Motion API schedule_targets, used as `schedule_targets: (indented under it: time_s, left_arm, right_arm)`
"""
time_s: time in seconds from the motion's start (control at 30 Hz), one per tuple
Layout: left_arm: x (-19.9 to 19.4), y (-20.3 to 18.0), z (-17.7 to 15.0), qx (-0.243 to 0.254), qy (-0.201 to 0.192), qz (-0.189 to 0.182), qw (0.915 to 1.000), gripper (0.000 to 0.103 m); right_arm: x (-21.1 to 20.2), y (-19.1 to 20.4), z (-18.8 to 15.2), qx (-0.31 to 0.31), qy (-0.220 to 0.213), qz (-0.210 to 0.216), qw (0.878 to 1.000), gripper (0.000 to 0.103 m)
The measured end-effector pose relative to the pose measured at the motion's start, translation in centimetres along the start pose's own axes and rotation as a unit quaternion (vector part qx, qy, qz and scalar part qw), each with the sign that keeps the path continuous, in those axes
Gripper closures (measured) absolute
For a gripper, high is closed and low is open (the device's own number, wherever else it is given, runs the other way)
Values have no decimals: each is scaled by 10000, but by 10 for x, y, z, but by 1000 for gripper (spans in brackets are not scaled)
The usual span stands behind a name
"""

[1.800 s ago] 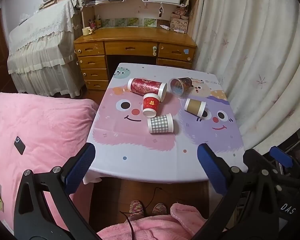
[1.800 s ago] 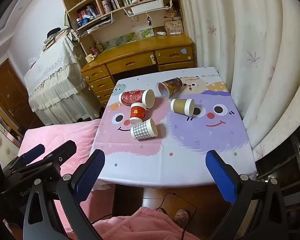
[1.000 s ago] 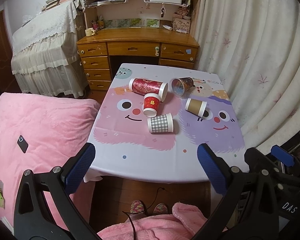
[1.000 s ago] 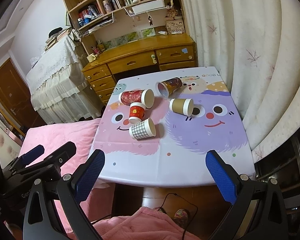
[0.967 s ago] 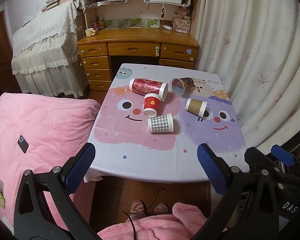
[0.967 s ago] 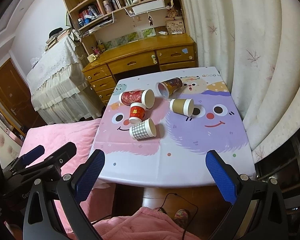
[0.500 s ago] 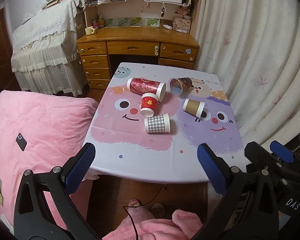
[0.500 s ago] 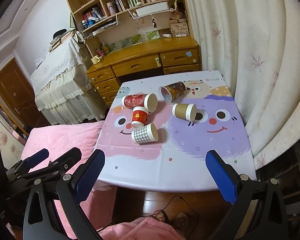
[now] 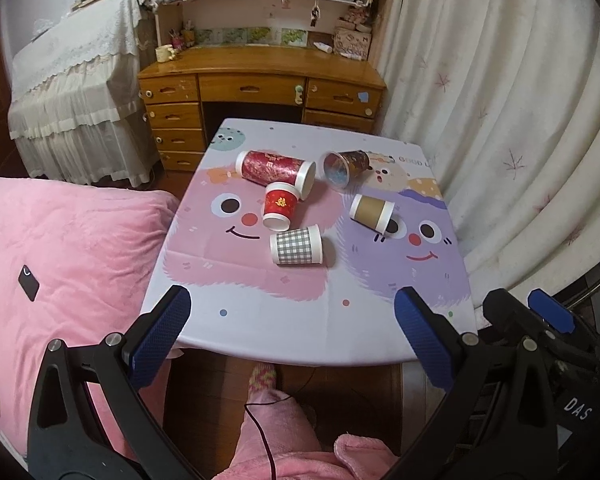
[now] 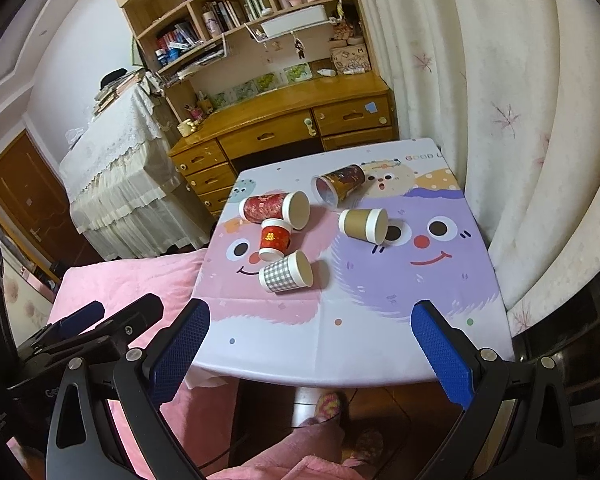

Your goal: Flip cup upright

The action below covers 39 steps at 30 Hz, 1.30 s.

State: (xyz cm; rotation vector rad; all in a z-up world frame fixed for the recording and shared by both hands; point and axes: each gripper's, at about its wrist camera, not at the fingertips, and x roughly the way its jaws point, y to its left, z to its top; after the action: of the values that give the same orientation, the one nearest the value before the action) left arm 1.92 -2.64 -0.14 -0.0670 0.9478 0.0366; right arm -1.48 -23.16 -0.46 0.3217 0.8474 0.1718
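Observation:
Several paper cups lie on their sides on the small table [image 9: 260, 320]: a tall red patterned cup [image 9: 274, 168], a small red cup [image 9: 280, 204], a grey checked cup [image 9: 296, 245], a brown cup [image 9: 371, 211] and a dark patterned cup [image 9: 346, 166]. In the right wrist view I see the checked cup [image 10: 286, 273], the small red cup [image 10: 275, 238], the tall red cup [image 10: 274, 207], the brown cup [image 10: 363, 224] and the dark cup [image 10: 338, 187]. My left gripper [image 9: 292, 330] and right gripper [image 10: 310, 340] are both open and empty, held before the table's near edge, well short of the cups.
A pink bed [image 9: 60, 260] lies left of the table. A wooden desk [image 9: 260, 88] with shelves stands behind it. White curtains [image 9: 500, 120] hang on the right. My slippered foot [image 9: 262, 376] shows below the table edge.
Both grippers have moved a little closer to the table, so the cups look larger. The right wrist view has swung leftward. The cups have not moved.

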Motion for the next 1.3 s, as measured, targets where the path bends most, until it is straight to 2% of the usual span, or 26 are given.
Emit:
schedule_targets:
  time_s: [0.17,0.3,0.4,0.43,0.53,0.6,0.77,0.87,1.0,1.1,1.2,1.3]
  left_arm:
    - [29,8,13,-16,170,-190,9997,2]
    - [74,23,30,-80,546,-282,9981,2]
    - [114,33,45,89,861,-185,9961,2]
    - [130,38,53,238,907,2,9956,2]
    - [184,49,68,291,1424,47,9894,2]
    - [224,58,78,262,1865,10,9821,2]
    - [314,74,102,161,2688,-121,9630,2]
    - [357,71,108,-26,3142,-498,9480,2]
    - [412,64,122,-290,3359,-791,9381,2]
    - [446,58,129,-373,3551,-905,9297,2]
    - [482,53,128,-325,3895,-834,9167,3]
    - [506,52,123,-248,4220,-718,9034,10]
  right_arm:
    - [26,-4,9,120,210,-156,9996,1]
    - [64,-6,18,179,506,-424,9977,1]
    - [99,4,24,-206,679,-770,9945,1]
    - [112,10,26,-422,737,-896,9924,1]
    - [153,24,31,-833,996,-1084,9856,1]
    - [183,31,34,-924,1254,-1142,9812,1]
    - [261,33,43,-738,2046,-1179,9689,1]
    - [305,31,49,-568,2439,-1225,9604,1]
    - [355,22,51,-253,2816,-1203,9516,1]
    - [389,9,55,361,3085,-1174,9433,1]
    - [411,-4,56,772,3288,-1162,9340,1]
    - [431,-16,54,1116,3488,-1209,9226,1]
